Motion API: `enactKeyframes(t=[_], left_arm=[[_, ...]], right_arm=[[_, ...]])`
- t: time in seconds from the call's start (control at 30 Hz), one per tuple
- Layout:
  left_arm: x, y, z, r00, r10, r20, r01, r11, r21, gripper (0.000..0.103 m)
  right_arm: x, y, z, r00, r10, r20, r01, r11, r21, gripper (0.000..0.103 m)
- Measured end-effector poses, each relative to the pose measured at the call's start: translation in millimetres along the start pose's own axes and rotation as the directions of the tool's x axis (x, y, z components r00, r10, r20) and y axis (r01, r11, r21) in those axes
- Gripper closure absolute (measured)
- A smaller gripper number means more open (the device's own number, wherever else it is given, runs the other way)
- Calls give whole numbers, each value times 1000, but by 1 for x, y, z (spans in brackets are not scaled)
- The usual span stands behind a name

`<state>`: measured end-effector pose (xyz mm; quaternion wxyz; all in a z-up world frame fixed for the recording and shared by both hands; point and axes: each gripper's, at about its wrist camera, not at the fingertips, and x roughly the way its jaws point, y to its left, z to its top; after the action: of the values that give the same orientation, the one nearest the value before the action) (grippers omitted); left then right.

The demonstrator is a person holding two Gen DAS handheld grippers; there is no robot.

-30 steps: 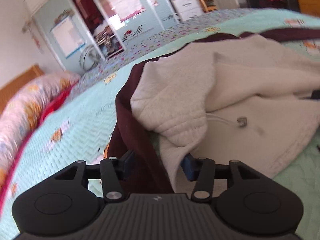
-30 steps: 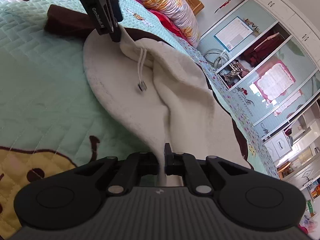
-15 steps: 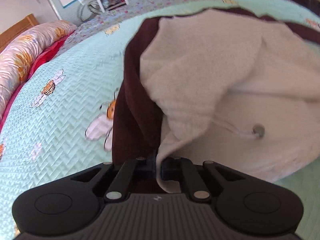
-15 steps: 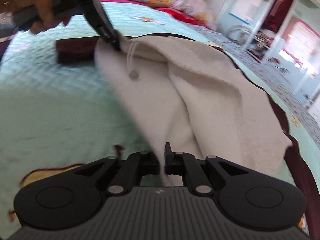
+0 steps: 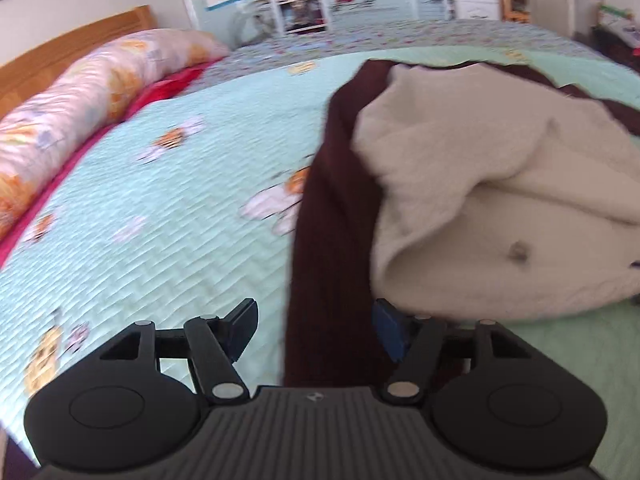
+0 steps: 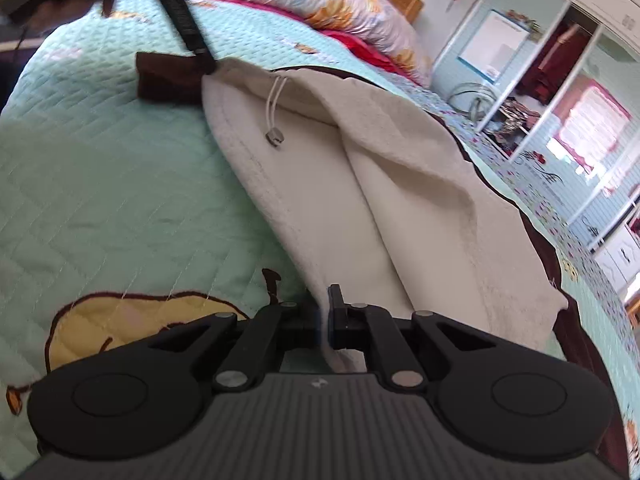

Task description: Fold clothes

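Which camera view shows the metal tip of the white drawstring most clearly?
The right wrist view. There the drawstring tip is sharp, hanging on its cord against the cream fleece lining. In the left wrist view the same tip is only a blurred grey spot, and its cord cannot be made out.

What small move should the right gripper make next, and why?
Probably open and let go. The right gripper is shut on the hood's cream lining, which lies spread on the quilt, and the left gripper is already open around the maroon sleeve.
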<state>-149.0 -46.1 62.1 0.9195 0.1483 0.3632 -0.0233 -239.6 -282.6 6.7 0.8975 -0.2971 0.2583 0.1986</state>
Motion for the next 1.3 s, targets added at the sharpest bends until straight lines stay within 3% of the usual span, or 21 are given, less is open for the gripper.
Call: enactKeyframes(t=[0.07,0.13,0.2,0.23,0.27,0.3,0.33,0.4,0.47,0.53,0.57,0.6,0.63,0.73,0.8,0.87,0.93,0.97,1.07,1.17,1.3], left_arm=[[8,8,-4,999,-24,-40,22,999,-47,35],[25,15,-3,987,-122,-109,109,986,-123,35],[31,24,6,980,-165,-107,147,976,-163,36],[34,28,11,977,-187,-106,165,969,-183,53],[36,32,16,973,-208,-104,184,962,-202,94],[39,37,21,971,-218,-100,193,957,-218,94],[37,43,30,992,-108,-68,94,978,-185,95],[34,56,47,994,109,5,-107,985,-133,96],[45,91,63,972,232,47,-222,962,-159,91],[63,121,70,956,283,-78,-292,938,-187,71],[70,131,67,935,322,-147,-348,912,-215,44],[76,142,62,910,355,-216,-402,884,-240,33],[77,150,52,894,357,-270,-426,862,-273,33],[62,152,24,893,320,-317,-428,822,-376,35],[37,127,13,947,248,-207,-312,865,-393,36],[12,79,18,989,141,-48,-149,952,-269,36],[-8,24,26,994,43,97,-35,997,-74,35],[-17,-3,31,987,-10,160,5,999,34,32],[-29,-70,43,952,-186,242,111,949,294,26],[-14,-108,44,950,-236,205,126,888,443,26],[4,-119,42,956,-221,191,95,853,512,26]], right_arm=[[-1,3,-2,1000,-25,7,25,1000,-2,94],[-2,5,-3,999,-49,13,49,999,-5,94],[-2,9,-3,998,-68,13,69,997,-30,94],[-1,10,-3,997,-75,13,76,996,-38,94],[-1,10,-3,997,-79,14,80,996,-41,94],[-1,10,-3,996,-82,15,83,996,-43,94],[-2,11,-3,996,-84,15,85,995,-43,94],[-1,10,0,996,-84,13,85,995,-42,94],[0,9,0,996,-84,13,85,996,-41,94],[0,9,0,996,-85,13,85,996,-41,94],[1,9,1,996,-84,13,84,996,-40,94],[1,9,1,996,-83,12,84,996,-39,93],[1,8,2,997,-82,11,83,996,-38,93],[-1,5,5,997,-74,3,74,997,-20,93],[-3,3,8,998,-67,-2,67,998,-7,91],[-12,-2,9,999,-43,3,43,998,41,89],[-21,-7,11,1000,-19,8,18,996,88,84],[-25,-10,11,1000,-7,11,6,994,112,81],[-39,-17,13,1000,17,22,-20,982,187,73],[-46,-24,13,1000,16,26,-22,964,266,68],[-48,-28,12,999,13,34,-24,941,336,68]])
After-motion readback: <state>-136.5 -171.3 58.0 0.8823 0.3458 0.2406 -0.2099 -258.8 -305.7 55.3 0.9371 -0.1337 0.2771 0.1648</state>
